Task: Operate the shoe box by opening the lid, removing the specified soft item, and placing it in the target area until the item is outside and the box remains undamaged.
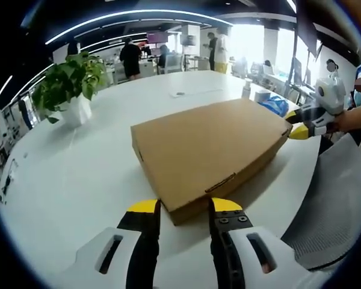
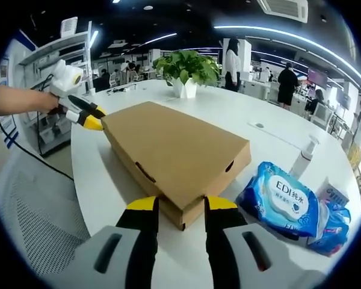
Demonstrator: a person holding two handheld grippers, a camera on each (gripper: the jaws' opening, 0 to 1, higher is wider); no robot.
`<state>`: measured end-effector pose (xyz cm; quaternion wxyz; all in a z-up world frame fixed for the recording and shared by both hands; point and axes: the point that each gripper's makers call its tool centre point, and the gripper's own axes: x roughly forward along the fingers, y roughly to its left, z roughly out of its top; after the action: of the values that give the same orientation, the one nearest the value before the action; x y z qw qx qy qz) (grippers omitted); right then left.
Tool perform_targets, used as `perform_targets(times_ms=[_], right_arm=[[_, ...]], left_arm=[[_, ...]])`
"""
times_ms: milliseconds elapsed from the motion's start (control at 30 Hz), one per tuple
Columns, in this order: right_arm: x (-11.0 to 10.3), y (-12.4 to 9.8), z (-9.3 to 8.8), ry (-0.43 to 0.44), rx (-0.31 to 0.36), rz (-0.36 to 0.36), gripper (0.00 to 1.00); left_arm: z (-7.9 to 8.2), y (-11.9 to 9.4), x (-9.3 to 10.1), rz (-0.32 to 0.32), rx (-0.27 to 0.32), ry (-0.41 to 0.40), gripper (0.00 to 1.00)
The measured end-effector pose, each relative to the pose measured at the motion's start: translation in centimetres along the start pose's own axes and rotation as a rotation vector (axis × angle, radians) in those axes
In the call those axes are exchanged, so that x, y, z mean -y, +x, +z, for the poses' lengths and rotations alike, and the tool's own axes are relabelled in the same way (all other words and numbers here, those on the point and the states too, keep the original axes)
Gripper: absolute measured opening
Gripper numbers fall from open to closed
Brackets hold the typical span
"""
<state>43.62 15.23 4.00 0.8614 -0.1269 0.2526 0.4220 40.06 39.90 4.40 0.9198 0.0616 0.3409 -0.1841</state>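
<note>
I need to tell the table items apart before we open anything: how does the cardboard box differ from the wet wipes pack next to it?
The cardboard box is plain brown, rigid and flat-lidded; the wet wipes pack is blue and white, soft and printed. The box is much the larger. The box lies closed between both grippers, right gripper at one corner, left gripper at the opposite corner; the pack lies apart from the jaws. Both rest on the white table.

Left gripper (image 1: pixel 183 206) held low at the table's near edge, yellow-tipped black jaws parted and level. Right gripper (image 2: pixel 180 203) likewise low, jaws spread. Each seen from the other's view at the far edge, gripped by a bare forearm (image 2: pixel 15 99), tips nearly together.
</note>
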Motion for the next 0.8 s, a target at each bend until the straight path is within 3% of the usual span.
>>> perform_targets(times_ms=[800], right_arm=[[5.9,4.4,2.6,-0.034,-0.026,-0.012,0.28]], left_arm=[[4.3,5.1,-3.2,-0.005,0.005,-0.021,0.3]])
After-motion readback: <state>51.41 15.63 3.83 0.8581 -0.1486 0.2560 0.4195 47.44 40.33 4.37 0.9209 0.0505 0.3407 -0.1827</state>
